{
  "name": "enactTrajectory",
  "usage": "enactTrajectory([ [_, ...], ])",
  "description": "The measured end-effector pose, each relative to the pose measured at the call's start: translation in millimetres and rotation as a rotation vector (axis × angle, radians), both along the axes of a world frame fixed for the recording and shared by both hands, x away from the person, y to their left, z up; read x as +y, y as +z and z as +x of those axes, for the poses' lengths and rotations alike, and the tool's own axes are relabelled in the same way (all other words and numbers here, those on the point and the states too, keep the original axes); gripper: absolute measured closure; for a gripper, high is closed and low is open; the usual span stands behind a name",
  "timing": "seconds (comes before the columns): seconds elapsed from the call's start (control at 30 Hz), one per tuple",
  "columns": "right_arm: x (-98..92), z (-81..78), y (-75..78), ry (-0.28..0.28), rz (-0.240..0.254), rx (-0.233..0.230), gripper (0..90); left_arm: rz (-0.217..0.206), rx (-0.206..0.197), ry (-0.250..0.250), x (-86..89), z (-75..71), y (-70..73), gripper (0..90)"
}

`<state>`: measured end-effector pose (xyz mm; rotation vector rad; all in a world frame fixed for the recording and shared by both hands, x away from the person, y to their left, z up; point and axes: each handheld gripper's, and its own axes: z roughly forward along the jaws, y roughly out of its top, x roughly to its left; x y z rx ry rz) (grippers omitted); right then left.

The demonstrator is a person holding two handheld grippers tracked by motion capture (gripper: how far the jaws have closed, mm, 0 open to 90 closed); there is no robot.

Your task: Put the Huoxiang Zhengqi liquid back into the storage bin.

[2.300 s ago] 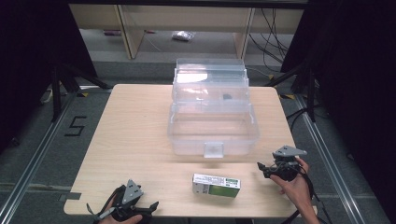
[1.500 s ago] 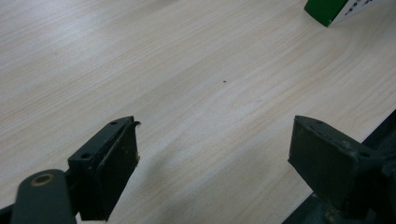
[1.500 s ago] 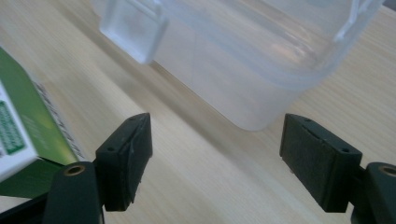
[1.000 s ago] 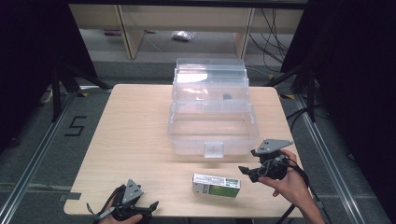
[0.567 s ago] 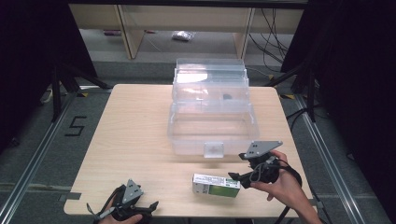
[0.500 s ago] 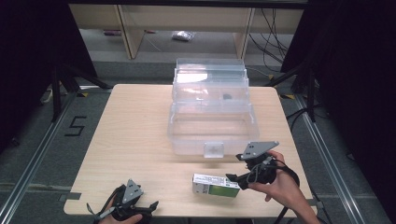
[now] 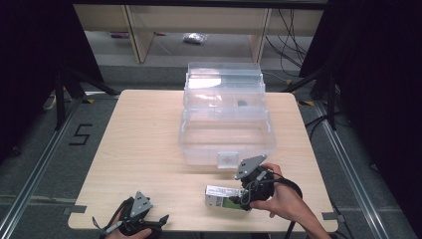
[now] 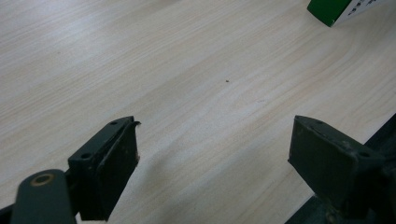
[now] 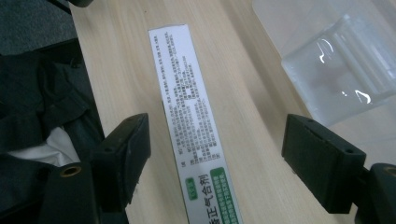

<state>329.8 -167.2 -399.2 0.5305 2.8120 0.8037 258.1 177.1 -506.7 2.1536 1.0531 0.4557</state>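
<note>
Lying flat on the pale wood-grain worktop, the small oblong carton has a white printed face and green ends; in the right gripper view its long white panel runs up between the two black jaws, untouched by either. The right gripper, dark with a grey three-cornered plate on top, has its jaws spread wide and released, having just opened further, with the carton's right end between them. Earlier it stood off near the worktop's right edge; it has since crossed leftward to the carton. The left gripper has stayed at the near edge, its jaws parted over bare wood, gripping nothing. A clear plastic box with a stepped open lid stands just behind the carton, its latch close to the right gripper. Open wood stretches across the worktop's left half.
</note>
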Motion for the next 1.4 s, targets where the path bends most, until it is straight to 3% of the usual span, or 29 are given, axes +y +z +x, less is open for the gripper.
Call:
enactTrajectory([
  [0.3,12.0,3.4,-9.1,0.027,-0.071,0.019,24.8,0.001,0.004,-0.006,0.4,0.3,0.1,15.0],
  [0.73,23.1,6.1,-18.5,0.045,-0.137,0.052,25.3,0.009,0.009,-0.013,1.2,-0.1,1.4,15.0],
  [1.0,30.1,8.3,-25.0,0.091,-0.184,0.068,27.1,0.008,0.010,-0.015,1.4,-0.2,1.5,15.0],
  [1.4,34.2,14.2,-36.8,0.067,-0.241,0.122,29.2,0.006,0.010,-0.013,1.5,-0.2,1.5,15.0],
])
